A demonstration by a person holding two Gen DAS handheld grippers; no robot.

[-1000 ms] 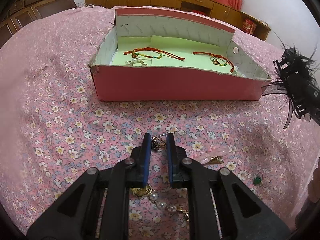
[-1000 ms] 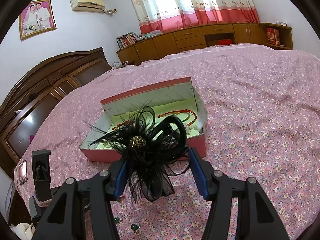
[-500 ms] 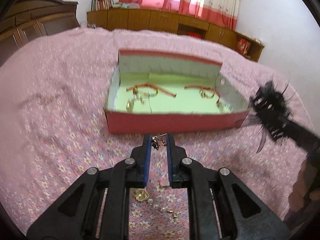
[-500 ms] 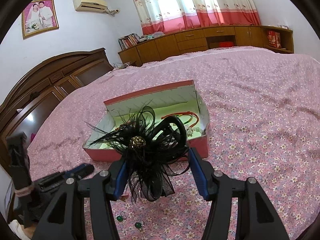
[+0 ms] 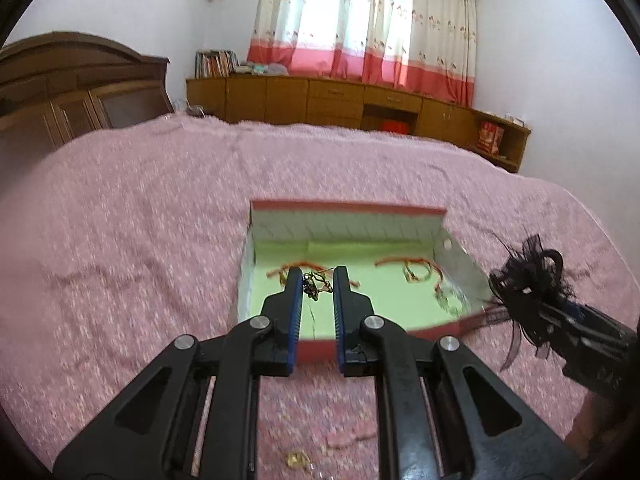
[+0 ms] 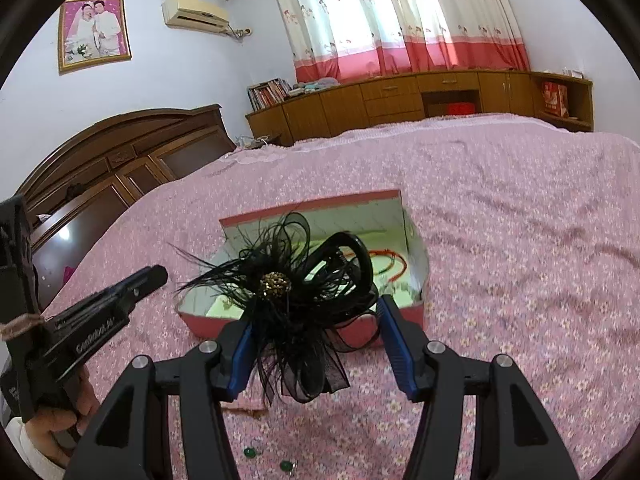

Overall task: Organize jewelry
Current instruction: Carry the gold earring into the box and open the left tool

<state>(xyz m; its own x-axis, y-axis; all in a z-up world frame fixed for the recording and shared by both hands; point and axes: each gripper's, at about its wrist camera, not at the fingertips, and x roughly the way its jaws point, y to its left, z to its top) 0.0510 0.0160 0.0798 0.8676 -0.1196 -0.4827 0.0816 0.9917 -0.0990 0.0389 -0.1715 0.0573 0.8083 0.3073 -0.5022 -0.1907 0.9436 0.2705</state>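
A pink box (image 5: 348, 212) with a green floor lies open on the bed; it also shows in the right wrist view (image 6: 416, 312). Red cord bracelets (image 5: 416, 268) lie inside. My left gripper (image 5: 316, 280) is shut on a small dark earring (image 5: 314, 285) and holds it above the box's near left part. My right gripper (image 6: 316, 316) is shut on a black feather hair clip (image 6: 296, 292), held above the bed just in front of the box. The clip also shows at the right of the left wrist view (image 5: 528, 284).
Loose pieces lie on the floral bedspread near me: a gold piece (image 5: 297, 459), a pink piece (image 5: 348, 438), green studs (image 6: 250, 453). A wooden headboard (image 6: 120, 160) stands left, a long cabinet (image 6: 400, 100) beyond the bed.
My left gripper has lifted off the bedspread with the earring and moved forward over the box. The right gripper with the feather clip has stayed almost still.
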